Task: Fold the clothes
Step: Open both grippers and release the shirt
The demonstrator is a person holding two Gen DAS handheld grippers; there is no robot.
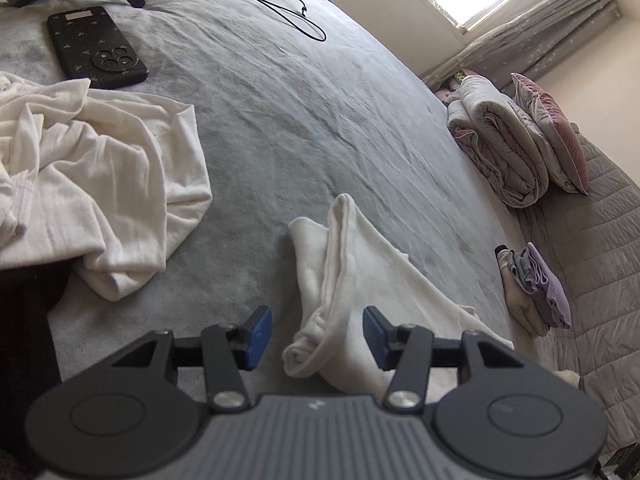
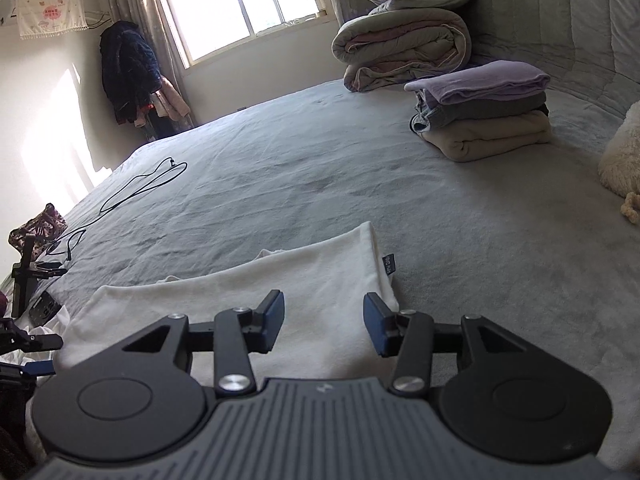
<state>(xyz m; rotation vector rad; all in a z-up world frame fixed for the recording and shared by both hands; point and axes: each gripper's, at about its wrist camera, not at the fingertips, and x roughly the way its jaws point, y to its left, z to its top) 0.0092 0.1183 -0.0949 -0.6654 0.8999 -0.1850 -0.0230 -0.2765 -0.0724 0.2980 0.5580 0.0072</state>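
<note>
A folded cream garment (image 1: 360,280) lies on the grey bed sheet (image 1: 280,120). My left gripper (image 1: 316,336) stands open over its near folded end, blue pads on either side and not pressing the cloth. In the right wrist view the same cream garment (image 2: 248,300) lies flat with a small dark label at its right edge. My right gripper (image 2: 324,324) is open just above it, nothing pinched. A crumpled white garment (image 1: 92,176) lies to the left in the left wrist view.
A black phone (image 1: 96,46), a black stand and a thin cable (image 1: 280,4) lie on the far sheet. A stack of folded clothes (image 2: 484,112) sits near a rolled quilt (image 2: 404,48) and pillows. A fluffy white toy (image 2: 622,164) is at the right edge.
</note>
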